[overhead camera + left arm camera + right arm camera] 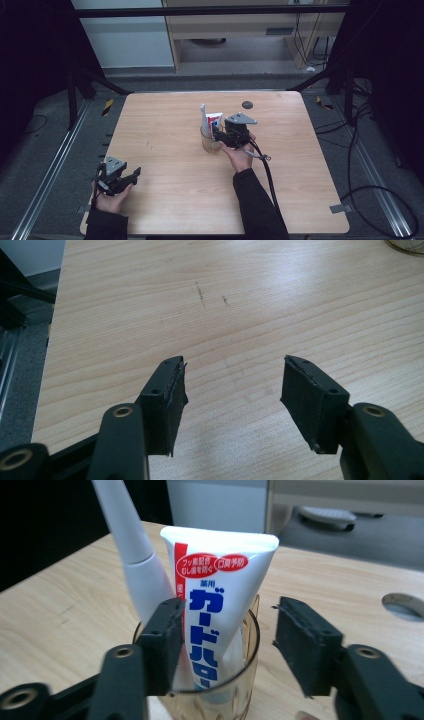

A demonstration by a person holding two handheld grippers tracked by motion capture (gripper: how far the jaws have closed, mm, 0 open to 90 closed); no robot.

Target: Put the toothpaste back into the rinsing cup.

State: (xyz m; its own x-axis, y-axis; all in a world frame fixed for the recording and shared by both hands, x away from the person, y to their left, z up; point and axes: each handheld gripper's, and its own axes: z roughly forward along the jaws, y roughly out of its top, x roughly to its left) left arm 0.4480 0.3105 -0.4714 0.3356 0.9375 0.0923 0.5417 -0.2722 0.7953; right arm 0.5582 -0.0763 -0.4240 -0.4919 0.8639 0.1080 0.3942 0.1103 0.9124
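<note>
**Toothpaste tube stands in a glass cup, right claw open around it**

Toothpaste tube (pixel 215 605), white with red and blue print, stands upright in a clear amber-tinted glass cup (pixel 240 690) near the middle of the wooden worktop (pixel 165 165), its crimped end up. In the right claw view the right claw (pixel 227 645) sits right at the cup, jaws spread; the tube lies between them, close against one jaw and clear of the other, so nothing is pressed. Beside the tube in the same cup leans a white toothbrush handle (pixel 137 570), tilted away from the tube.

In the high view the left claw (pixel 131 176) rests in the person's hand near the front left edge of the worktop, well apart from the cup (pixel 211 141). Its jaws stand wide open over bare wood, holding nothing. The right claw (pixel 220 137) is held at the cup's right side. Farther back, a dark round hole (pixel 247 104) marks the worktop behind the cup.
</note>
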